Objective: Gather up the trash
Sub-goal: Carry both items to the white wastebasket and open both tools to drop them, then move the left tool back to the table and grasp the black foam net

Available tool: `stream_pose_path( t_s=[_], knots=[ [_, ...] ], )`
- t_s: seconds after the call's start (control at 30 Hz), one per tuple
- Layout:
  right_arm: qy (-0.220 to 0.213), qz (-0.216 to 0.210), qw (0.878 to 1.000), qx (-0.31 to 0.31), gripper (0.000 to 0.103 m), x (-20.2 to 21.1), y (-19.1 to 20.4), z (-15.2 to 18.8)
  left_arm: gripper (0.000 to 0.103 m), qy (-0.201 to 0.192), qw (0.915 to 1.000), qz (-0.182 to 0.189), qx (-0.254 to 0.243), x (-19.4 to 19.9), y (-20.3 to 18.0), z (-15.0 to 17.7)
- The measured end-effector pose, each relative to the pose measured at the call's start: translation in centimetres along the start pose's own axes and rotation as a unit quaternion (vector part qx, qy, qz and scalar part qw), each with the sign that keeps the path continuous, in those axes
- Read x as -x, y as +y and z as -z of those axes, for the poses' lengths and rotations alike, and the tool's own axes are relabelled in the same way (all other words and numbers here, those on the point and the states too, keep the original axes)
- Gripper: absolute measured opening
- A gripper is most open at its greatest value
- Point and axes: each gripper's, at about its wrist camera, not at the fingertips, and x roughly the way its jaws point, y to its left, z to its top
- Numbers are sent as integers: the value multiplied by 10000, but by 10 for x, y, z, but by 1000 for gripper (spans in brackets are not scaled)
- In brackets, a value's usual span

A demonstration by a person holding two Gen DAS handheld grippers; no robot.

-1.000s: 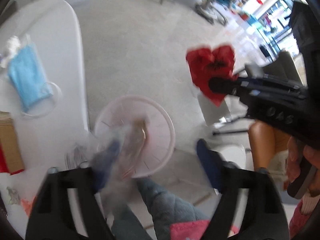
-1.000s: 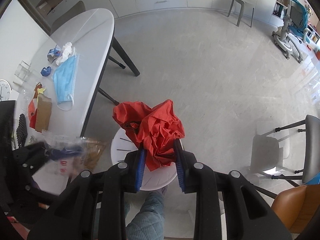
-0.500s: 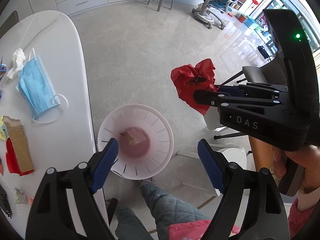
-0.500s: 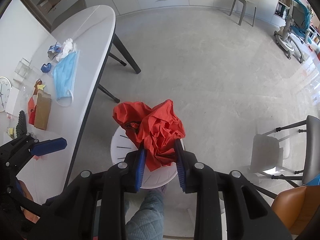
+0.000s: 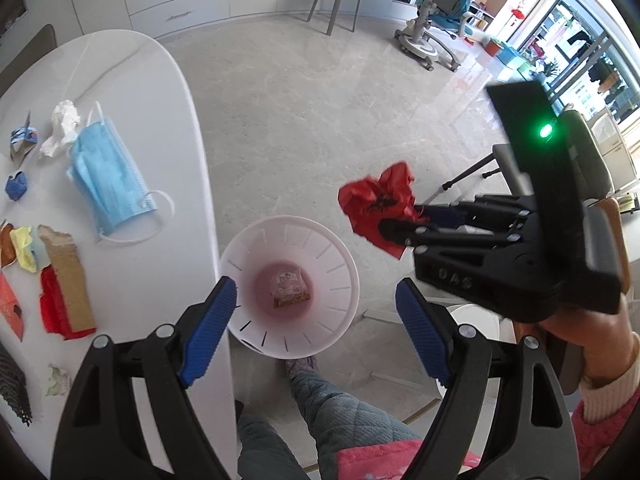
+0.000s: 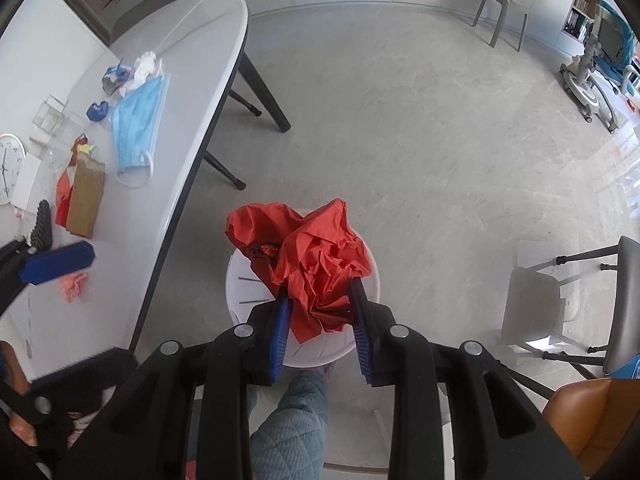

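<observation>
Holding crumpled red paper [image 6: 316, 268] clamped in my right gripper [image 6: 320, 330] over white bin [image 5: 340, 276]; left gripper [image 5: 316, 332] apart, empty, worktop [image 5: 160, 160] at nine o'clock.

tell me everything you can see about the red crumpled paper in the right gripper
The red crumpled paper is a thin, tissue-like sheet, heavily creased and bunched, with a dark mark on one fold. The right gripper pinches its lower part between blue pads; the rest fans above the fingers. It hangs in the air over the white bin, touching only the pads.

Red paper [image 6: 316, 264], white bin [image 5: 340, 264], blue mask [image 5: 108, 184].
</observation>
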Motion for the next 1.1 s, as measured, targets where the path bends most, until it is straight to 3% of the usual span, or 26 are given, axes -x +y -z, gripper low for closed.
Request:
stream_pose_path(
  t_s=[0.03,0.07,0.13,0.37,0.53,0.7,0.9,1.03,1.1],
  knots=[
    [71,-18,10000,16,38,-6,2,2,79,-4,10000,-25,16,2,1,2],
    [124,-23,9999,14,61,-10,3,4,79,-8,10000,-52,27,4,3,3],
    [266,103,9996,-31,91,-21,6,8,79,-23,9999,-122,67,10,7,8],
    [95,501,9985,-181,98,-13,23,6,87,-176,9987,-340,328,39,25,16],
    [-462,706,9964,-83,100,27,50,-9,92,-472,9962,-495,547,74,51,31],
    [-1019,534,9934,-7,100,67,84,-28,95,-745,9914,-574,908,110,88,49],
    [-1305,310,9906,274,100,81,132,-41,95,-960,9818,-843,1408,140,147,81],
    [-1291,126,9903,507,100,77,172,-46,95,-1028,9716,-1080,1838,151,191,101],
    [-1256,31,9899,654,100,74,192,-48,95,-1080,9626,-1241,2155,156,217,113]
  ],
)
